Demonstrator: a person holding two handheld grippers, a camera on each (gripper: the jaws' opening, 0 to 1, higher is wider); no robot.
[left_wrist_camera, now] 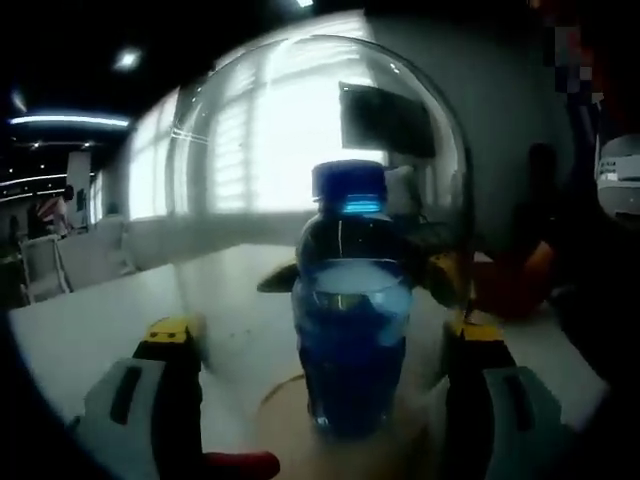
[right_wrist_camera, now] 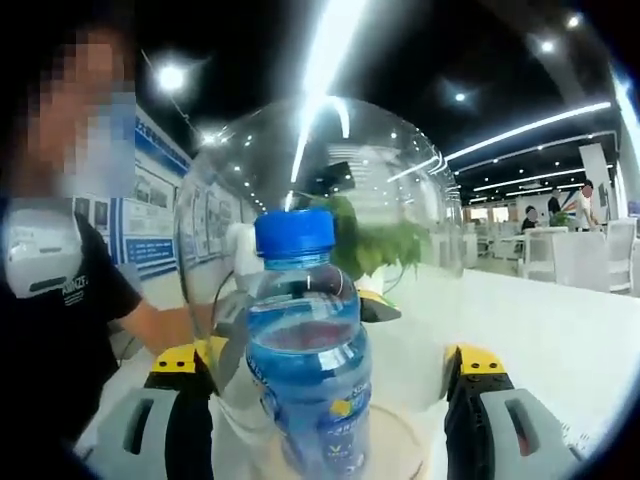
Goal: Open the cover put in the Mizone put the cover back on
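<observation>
A clear glass dome cover (left_wrist_camera: 250,150) stands over a blue Mizone bottle (left_wrist_camera: 350,340) with a blue cap (left_wrist_camera: 348,182). The bottle rests on a round wooden base (left_wrist_camera: 285,400). My left gripper (left_wrist_camera: 322,335) straddles the dome, with a yellow-tipped jaw pressed against the glass on each side. In the right gripper view the same dome (right_wrist_camera: 400,180) covers the bottle (right_wrist_camera: 305,370), and my right gripper (right_wrist_camera: 325,362) clasps it from the opposite side. Through the glass, the other gripper's yellow tips (left_wrist_camera: 445,275) show behind the bottle.
The base sits on a white table (right_wrist_camera: 560,330). A person in a black shirt (right_wrist_camera: 50,330) stands close by at the table's edge. White chairs (right_wrist_camera: 575,250) stand further off, and a bright window (left_wrist_camera: 290,120) is behind.
</observation>
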